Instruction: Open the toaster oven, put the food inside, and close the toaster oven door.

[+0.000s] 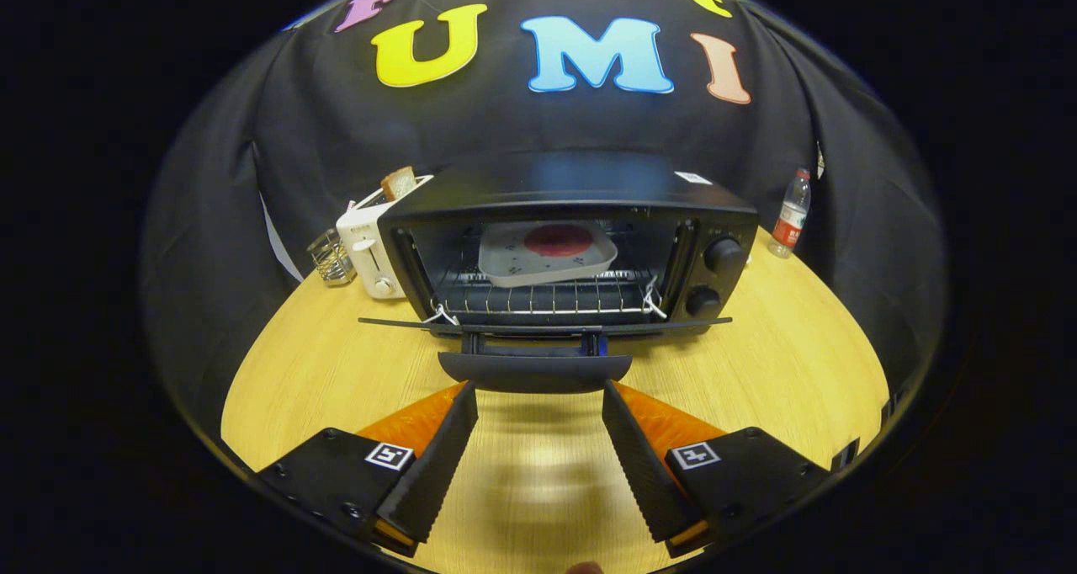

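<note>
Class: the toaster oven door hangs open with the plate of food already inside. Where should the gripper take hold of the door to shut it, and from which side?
Probably the door handle: a bar jutting toward the open gripper just ahead of its fingertips. Come from the front and slightly below, then lift.

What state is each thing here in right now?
Toaster oven: door dropped open and flat.
Plate: on the oven rack, red food on it.
White toaster: bread sticking up.
Bottle: upright, capped.
Gripper: fingers open, at the door handle.
</note>
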`<state>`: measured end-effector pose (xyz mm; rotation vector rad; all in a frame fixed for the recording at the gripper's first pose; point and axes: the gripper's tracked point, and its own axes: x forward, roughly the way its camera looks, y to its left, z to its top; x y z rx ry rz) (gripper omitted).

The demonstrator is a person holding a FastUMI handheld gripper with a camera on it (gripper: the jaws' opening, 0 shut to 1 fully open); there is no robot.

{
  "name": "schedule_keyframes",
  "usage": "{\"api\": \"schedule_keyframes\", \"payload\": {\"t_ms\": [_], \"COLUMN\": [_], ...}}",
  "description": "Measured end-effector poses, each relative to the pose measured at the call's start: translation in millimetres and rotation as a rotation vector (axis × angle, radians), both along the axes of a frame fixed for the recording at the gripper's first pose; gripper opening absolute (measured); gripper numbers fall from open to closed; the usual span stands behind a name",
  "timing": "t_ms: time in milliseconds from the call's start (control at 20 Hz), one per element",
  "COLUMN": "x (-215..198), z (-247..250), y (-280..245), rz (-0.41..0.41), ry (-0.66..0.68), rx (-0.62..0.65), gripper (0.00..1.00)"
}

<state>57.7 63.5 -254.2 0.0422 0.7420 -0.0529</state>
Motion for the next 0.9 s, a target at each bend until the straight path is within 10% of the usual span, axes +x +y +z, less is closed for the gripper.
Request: {"api": "schedule_keyframes", "payload": {"t_ms": [900], "x": [-27.2], "z": [128.8], "y": [-42.2], "rz": [0.019], "ry": [-0.403], "rx": [-0.052], "gripper": [0.96]}}
